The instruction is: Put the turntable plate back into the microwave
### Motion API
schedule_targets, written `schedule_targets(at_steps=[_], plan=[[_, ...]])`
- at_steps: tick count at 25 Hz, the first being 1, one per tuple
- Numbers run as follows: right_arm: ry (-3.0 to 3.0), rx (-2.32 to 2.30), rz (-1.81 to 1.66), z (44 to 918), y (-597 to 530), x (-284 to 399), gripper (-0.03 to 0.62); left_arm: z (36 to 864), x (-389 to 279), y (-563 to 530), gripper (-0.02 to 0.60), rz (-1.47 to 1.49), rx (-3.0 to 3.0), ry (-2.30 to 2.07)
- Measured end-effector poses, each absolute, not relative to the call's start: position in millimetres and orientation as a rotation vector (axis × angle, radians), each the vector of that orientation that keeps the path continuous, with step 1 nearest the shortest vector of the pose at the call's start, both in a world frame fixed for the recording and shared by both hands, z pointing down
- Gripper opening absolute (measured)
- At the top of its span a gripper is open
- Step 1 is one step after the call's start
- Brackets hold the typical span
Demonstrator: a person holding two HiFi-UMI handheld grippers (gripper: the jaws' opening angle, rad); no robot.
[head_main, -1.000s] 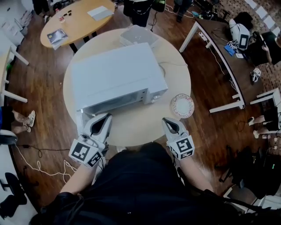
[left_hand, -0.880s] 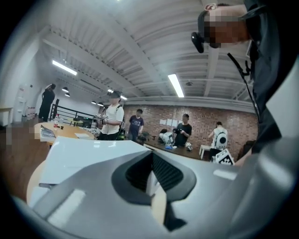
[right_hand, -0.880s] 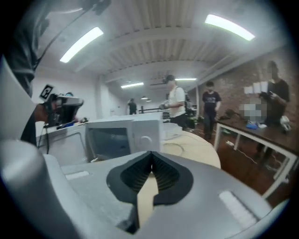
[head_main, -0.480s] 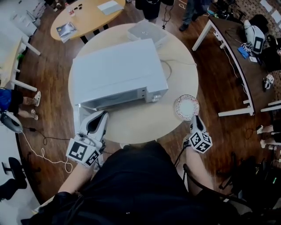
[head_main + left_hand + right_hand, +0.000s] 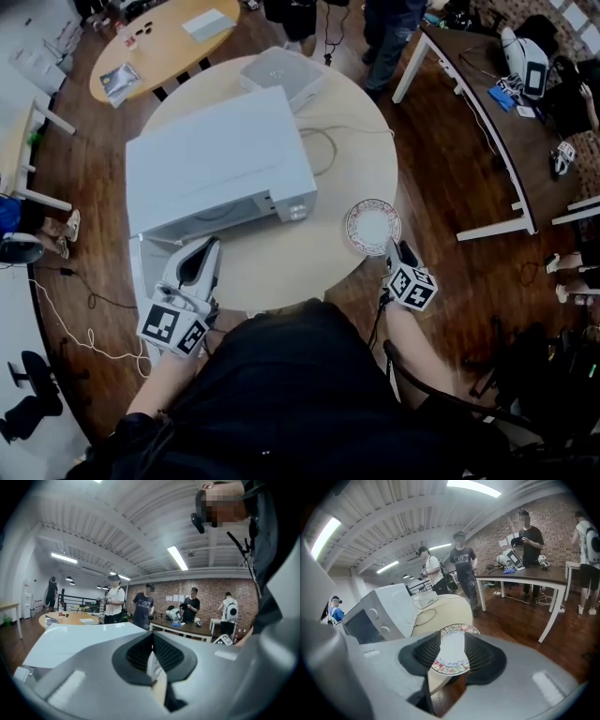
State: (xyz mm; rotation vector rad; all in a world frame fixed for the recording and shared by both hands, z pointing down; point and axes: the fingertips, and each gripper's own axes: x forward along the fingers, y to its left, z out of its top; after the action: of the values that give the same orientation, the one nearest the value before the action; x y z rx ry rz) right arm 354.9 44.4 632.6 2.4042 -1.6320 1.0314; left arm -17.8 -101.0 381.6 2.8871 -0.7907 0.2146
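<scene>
The right gripper (image 5: 397, 249) has just been opening its jaws; they stand apart with the near rim of the turntable plate (image 5: 372, 226) between them, unpinched. The plate lies flat at the near right edge of the round table (image 5: 366, 141). The left gripper (image 5: 204, 246) is clamped on the thin edge of the microwave door (image 5: 145, 272), swung open off the table's near left edge. The microwave (image 5: 211, 164) fills the left half.

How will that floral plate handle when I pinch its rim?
The plate looks glazed, so probably stiff, breakable and slippery to grip. It lies flat on the table, so its low rim may be hard to pinch. It sits near the table's edge; a push might slide it off.
</scene>
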Motion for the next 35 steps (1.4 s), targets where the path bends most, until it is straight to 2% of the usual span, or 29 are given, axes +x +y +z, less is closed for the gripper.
schedule_targets(at_steps=[12,22,35], plan=[[-1.625,2.402,1.15,672,49,371,0.261,374,30,-89,0.005,0.279,2.947,-0.725],[-1.625,2.373,1.245,697,35,381,0.268,351,53,-100,0.005,0.247,2.948,-0.756],[-1.59,2.369,1.319,722,23,383,0.268,348,49,-105,0.005,0.311,2.94,-0.817]])
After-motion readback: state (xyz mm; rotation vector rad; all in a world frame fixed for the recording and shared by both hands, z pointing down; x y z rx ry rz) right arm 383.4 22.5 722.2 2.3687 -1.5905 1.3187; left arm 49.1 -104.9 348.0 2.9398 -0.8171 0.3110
